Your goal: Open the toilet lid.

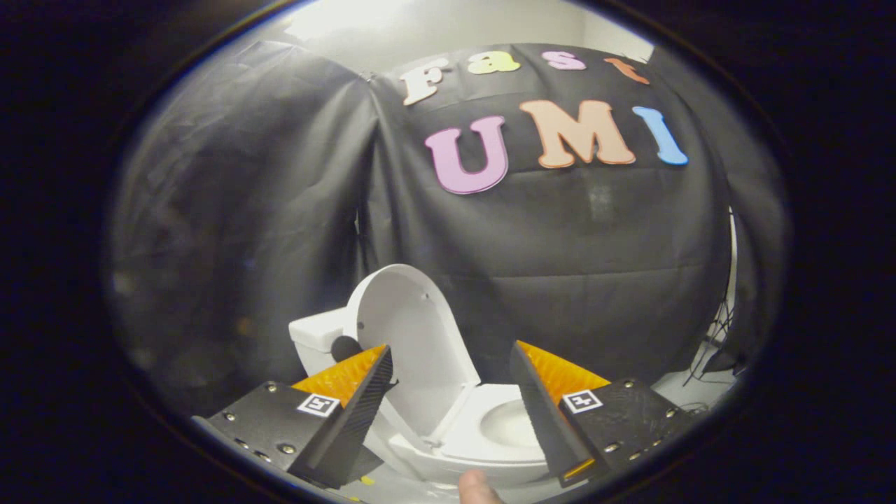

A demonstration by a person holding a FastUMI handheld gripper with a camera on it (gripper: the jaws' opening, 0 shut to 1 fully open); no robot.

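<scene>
A white toilet point(448, 448) stands below and ahead of my fingers. Its lid point(413, 336) is raised upright and leans back toward the white tank point(318, 336). The seat ring point(490, 441) and the bowl inside it lie exposed. My gripper point(451, 364) hangs above the toilet with its fingers wide apart and nothing between them. The lid rises in the gap, close to the left finger point(364, 406); whether they touch is unclear. The right finger point(542, 413) is over the bowl's right side.
Black cloth point(560, 259) walls off the booth behind and left of the toilet. A person's fingertip point(477, 488) shows at the near rim of the toilet. Cables point(714, 336) hang at the far right by a pale floor strip.
</scene>
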